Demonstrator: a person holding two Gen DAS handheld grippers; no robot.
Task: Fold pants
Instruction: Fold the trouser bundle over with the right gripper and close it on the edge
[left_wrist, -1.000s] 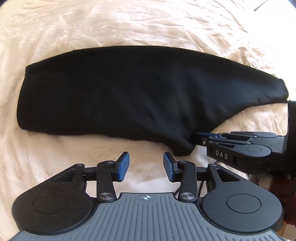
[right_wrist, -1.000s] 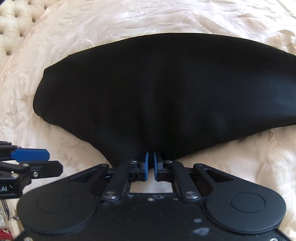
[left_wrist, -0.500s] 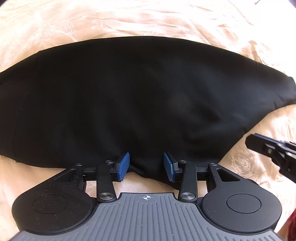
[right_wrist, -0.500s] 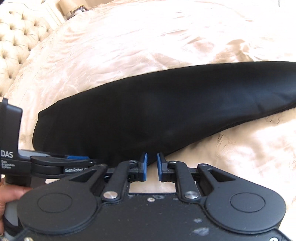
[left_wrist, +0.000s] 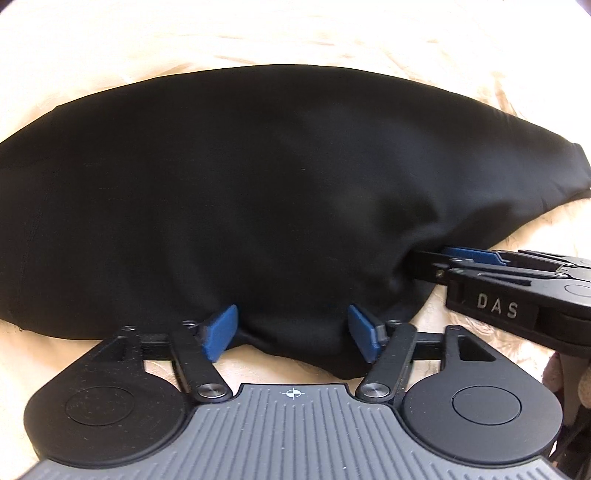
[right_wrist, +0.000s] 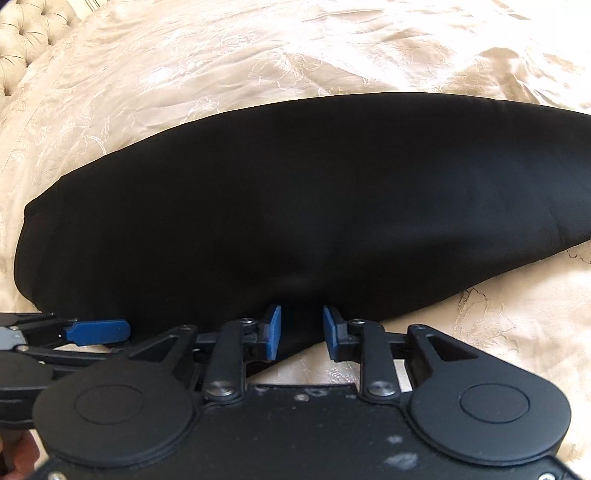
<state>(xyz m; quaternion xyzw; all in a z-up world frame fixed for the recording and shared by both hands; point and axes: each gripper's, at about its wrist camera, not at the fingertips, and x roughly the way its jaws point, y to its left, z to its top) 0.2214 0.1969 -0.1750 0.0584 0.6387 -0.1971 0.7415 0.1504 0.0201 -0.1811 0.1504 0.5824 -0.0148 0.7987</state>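
The black pants (left_wrist: 258, 192) lie folded lengthwise on the cream bedspread and also fill the right wrist view (right_wrist: 314, 206). My left gripper (left_wrist: 293, 330) is open, its blue pads on either side of the pants' near edge. My right gripper (right_wrist: 301, 332) is open with a narrower gap, and the near edge of the pants lies between its pads. It shows from the side in the left wrist view (left_wrist: 428, 266), at the pants' edge. The left gripper's blue fingertip (right_wrist: 96, 330) shows at the lower left of the right wrist view.
The cream embroidered bedspread (right_wrist: 258, 55) surrounds the pants on all sides. A tufted headboard (right_wrist: 29, 26) stands at the far upper left in the right wrist view. The two grippers sit close together along the pants' near edge.
My left gripper has opened wider and moved onto the pants' near edge. My right gripper, nearly shut a second ago, has opened and come back close to the left one.
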